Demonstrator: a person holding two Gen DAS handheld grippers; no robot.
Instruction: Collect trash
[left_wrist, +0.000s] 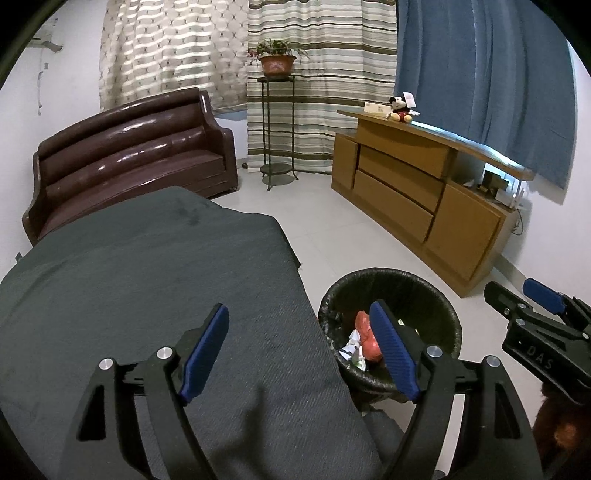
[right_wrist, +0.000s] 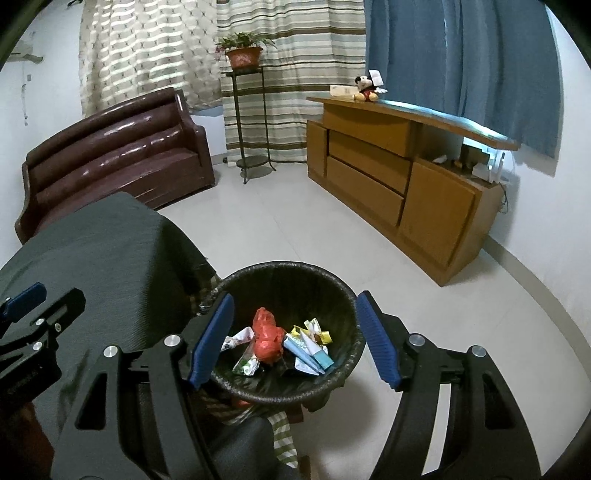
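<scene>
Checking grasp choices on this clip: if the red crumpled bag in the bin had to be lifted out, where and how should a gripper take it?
Probably at the bunched upper tip of the red bag, coming straight down through the open mouth of the bin. That tip stands above the wrappers around it, and the bin's wall blocks any side approach. The right gripper, open and empty above the bin, is better placed.

Trash (left_wrist: 367, 338) inside lined bin (left_wrist: 391, 280)

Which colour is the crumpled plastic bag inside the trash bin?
The plastic bag is red-orange. It shows best in the right wrist view, lying in the black-lined trash bin.
</scene>
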